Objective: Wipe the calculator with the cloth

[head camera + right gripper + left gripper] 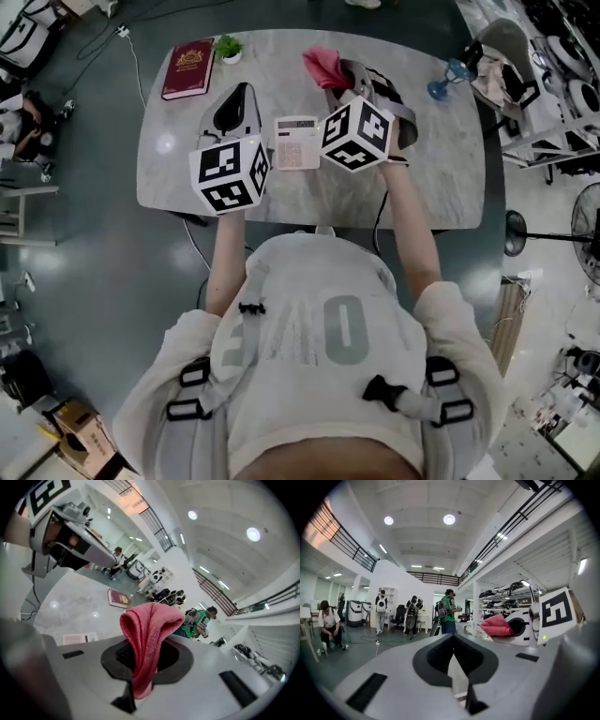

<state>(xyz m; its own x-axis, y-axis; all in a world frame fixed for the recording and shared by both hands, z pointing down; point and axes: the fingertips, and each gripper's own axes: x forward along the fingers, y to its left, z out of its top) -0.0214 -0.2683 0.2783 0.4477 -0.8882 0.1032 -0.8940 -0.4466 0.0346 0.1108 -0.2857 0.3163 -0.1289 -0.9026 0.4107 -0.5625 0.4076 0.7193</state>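
1. Right gripper view: the right hand-held gripper [140, 677] is clamped on the pink cloth [149, 630], lifted off the tabletop [70, 602].
2. Left hand-held gripper [458, 667]: jaws closed together, holding nothing.
3. Calculator [297, 142] lies flat on the tabletop, between the two in the head view.

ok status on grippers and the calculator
Left gripper shut, empty. Right gripper shut on pink cloth, off the table. Calculator lies between them, nothing on it.
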